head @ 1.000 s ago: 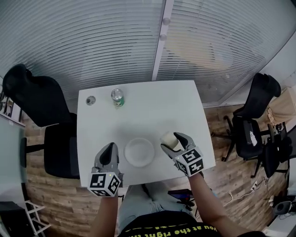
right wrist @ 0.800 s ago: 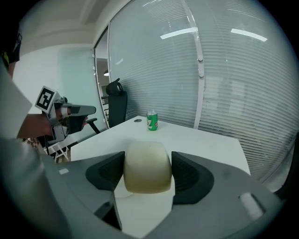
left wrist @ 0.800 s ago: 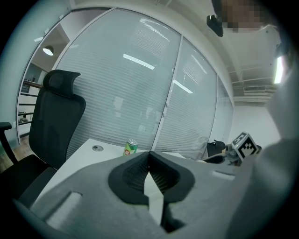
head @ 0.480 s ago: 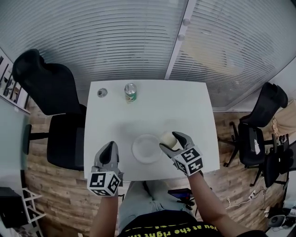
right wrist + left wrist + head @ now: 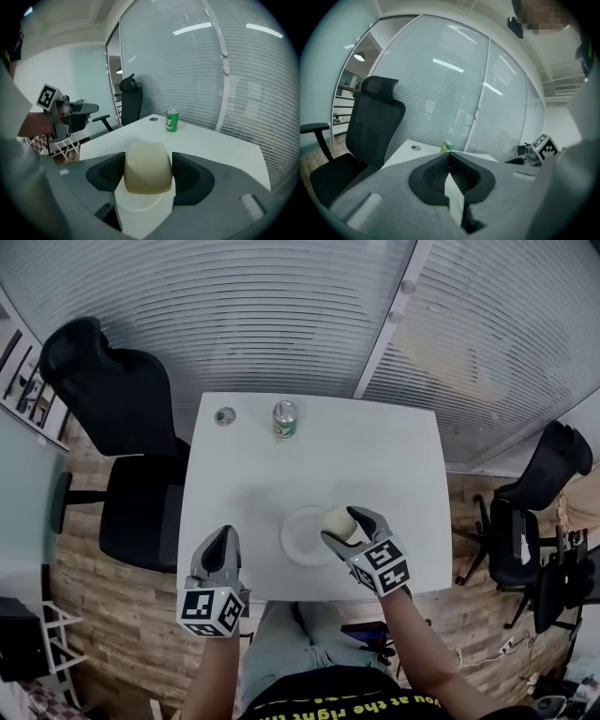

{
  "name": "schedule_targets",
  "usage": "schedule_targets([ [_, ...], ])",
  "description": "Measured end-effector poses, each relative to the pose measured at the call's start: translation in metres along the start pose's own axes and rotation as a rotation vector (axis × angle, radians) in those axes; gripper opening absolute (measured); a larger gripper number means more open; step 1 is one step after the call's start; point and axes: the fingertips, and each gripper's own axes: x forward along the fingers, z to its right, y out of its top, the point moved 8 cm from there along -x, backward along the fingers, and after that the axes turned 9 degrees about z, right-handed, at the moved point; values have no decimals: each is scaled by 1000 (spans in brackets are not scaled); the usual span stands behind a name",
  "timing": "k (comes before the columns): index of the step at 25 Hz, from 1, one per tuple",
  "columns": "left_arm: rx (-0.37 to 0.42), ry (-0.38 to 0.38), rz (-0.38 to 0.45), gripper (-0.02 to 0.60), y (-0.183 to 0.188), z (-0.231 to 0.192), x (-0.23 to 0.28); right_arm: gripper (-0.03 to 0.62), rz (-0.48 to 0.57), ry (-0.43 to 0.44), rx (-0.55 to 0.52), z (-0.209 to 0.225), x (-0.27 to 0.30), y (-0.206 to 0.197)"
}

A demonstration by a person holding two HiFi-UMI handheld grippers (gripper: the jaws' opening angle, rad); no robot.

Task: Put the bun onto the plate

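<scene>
1. Nearest: left gripper [image 5: 223,538], over the near-left corner of the tabletop [image 5: 375,456]. Jaws are pressed together w/ nothing betw. them, which the left gripper view [image 5: 450,157] confirms. It's idle and sits left of the plate, apart from it.
2. Next: right gripper [image 5: 345,525], by the near edge, right of centre. Jaws are clamped on the bun [image 5: 337,518], one pad each side. In the right gripper view the bun [image 5: 148,166] fills the gap: pale, smooth, domed.
3. The plate [image 5: 298,542] is white, round and empty so far, by the near edge, approx. centre.
4. Key relation: the plate's centre lies just left of the bun, and in the head view the bun already overlaps the plate's right rim.
   - I'd judge what's left is a short shift left toward the centre, then down & release.
   - The right gripper is the one placed for it; the left isn't needed.
   - The bun looks roughly round w/ no clear long axis, so orientation shouldn't matter.
5. Far edge: green can [image 5: 284,418], upright, left of centre. A small round grey thing [image 5: 225,415] sits at the far-left corner. Both are well apart from the plate, so no obstruction.
6. Beyond the table: black chair [image 5: 112,381] off the left edge, blinds [image 5: 234,315] behind.
7. Hard to tell:
   - The head view looks straight down, so I can't say whether the bun touches the plate or hangs above it.
   - The bun's underside is hidden.
   - The white shape below the bun in the right gripper view could be the plate or part of the gripper; unclear.
   - The grey thing is too small to identify.
</scene>
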Motion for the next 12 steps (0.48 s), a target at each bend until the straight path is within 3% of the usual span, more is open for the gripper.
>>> schedule_targets([
  [12, -13, 43, -11, 0, -7, -11, -8, 322, -31, 57, -13, -11, 21, -8],
])
